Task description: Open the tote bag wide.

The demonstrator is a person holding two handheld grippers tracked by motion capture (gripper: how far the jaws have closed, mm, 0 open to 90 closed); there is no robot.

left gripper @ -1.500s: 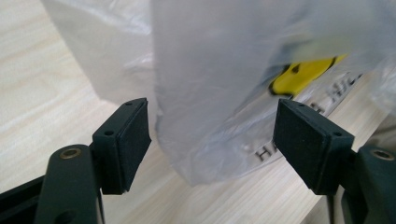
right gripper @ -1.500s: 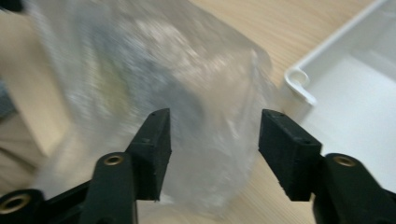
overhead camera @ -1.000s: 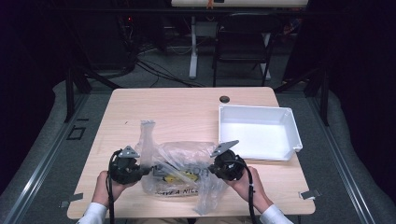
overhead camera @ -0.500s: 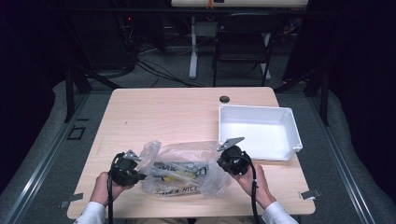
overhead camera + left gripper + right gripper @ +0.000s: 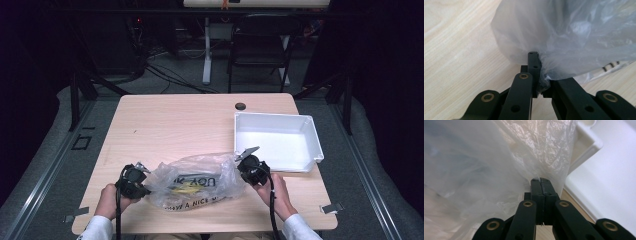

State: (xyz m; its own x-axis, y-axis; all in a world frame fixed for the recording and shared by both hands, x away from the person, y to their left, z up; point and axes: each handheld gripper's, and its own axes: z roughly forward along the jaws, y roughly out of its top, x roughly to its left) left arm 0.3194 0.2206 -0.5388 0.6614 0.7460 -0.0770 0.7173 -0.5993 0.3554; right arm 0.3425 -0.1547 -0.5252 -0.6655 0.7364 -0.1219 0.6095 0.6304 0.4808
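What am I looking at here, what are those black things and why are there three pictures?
A person sits at a wooden table with a hand tool in each hand. Each tool ends in a black two-jaw claw. One picture looks down from above; the other two come from small cameras riding on the claws. The left claw and the right claw are each shut on one end of a clear plastic bag, which lies on the table with something yellow inside. A white tray sits at the right.

white tray point(image 5: 278, 142), wooden table point(image 5: 170, 125), dark chair point(image 5: 260, 47)
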